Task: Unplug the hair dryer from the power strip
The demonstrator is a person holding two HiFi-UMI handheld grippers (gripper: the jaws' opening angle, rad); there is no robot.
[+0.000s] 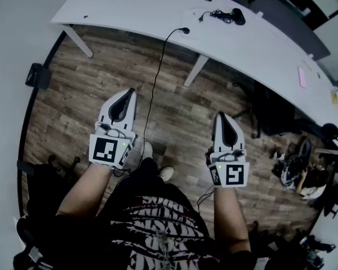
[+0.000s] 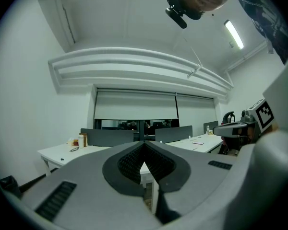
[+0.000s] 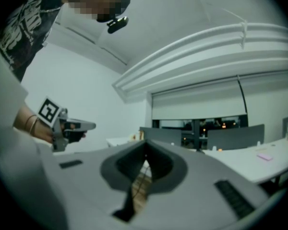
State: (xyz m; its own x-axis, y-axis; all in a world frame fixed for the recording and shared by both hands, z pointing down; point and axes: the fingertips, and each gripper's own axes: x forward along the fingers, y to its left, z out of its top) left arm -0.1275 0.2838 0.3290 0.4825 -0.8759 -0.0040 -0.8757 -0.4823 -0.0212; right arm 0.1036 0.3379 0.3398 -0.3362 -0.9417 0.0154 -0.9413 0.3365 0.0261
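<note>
The left gripper [image 1: 128, 93] and the right gripper [image 1: 218, 117] hang level over the wooden floor [image 1: 96, 89]. Both have their jaws together and empty, well apart from the hair dryer [image 1: 236, 17] on the white table [image 1: 152, 10].

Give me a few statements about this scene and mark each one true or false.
1. The left gripper and right gripper are both shut and empty. True.
2. The left gripper is clamped on a cable. False: the black cable hangs from the white desk down to the floor, apart from both grippers.
3. A black corded device lies on the white desk. True.
4. The floor is grey carpet. False: it is wood planking.
</note>
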